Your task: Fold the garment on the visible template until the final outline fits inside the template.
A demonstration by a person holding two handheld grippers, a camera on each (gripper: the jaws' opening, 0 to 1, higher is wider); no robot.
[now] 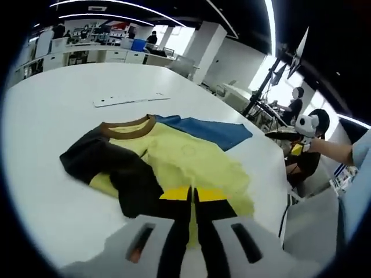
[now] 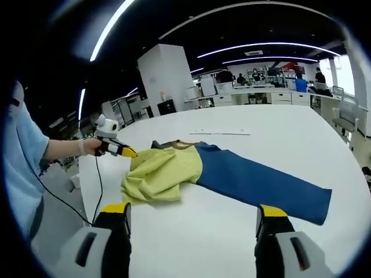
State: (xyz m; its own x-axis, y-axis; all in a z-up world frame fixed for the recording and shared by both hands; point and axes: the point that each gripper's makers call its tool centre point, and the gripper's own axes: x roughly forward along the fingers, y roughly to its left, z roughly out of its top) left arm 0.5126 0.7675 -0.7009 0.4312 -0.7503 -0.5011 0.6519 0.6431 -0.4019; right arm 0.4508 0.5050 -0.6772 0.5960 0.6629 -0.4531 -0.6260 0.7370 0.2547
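A yellow shirt [image 1: 191, 156] with a brown collar [image 1: 130, 127] lies on the white table [image 1: 52, 92]. Its black sleeve [image 1: 116, 165] is folded across the body, and its blue sleeve [image 1: 211, 130] stretches out flat to the far side. My left gripper [image 1: 192, 200] has its yellow-tipped jaws pressed together on the shirt's near yellow edge. The right gripper view shows that left gripper [image 2: 126, 152], held by a hand, pinching the shirt [image 2: 165, 171] at its left edge, with the blue sleeve [image 2: 261, 179] running right. My right gripper [image 2: 194, 211] hangs open over bare table, short of the shirt.
A long white strip [image 1: 130, 99] lies on the table beyond the collar, also seen as the strip [image 2: 220, 132] behind the shirt. The table edge [image 1: 281, 191] drops off at the right, where the person's arm [image 1: 330, 150] holds the right gripper [image 1: 290, 139]. Desks and people stand far behind.
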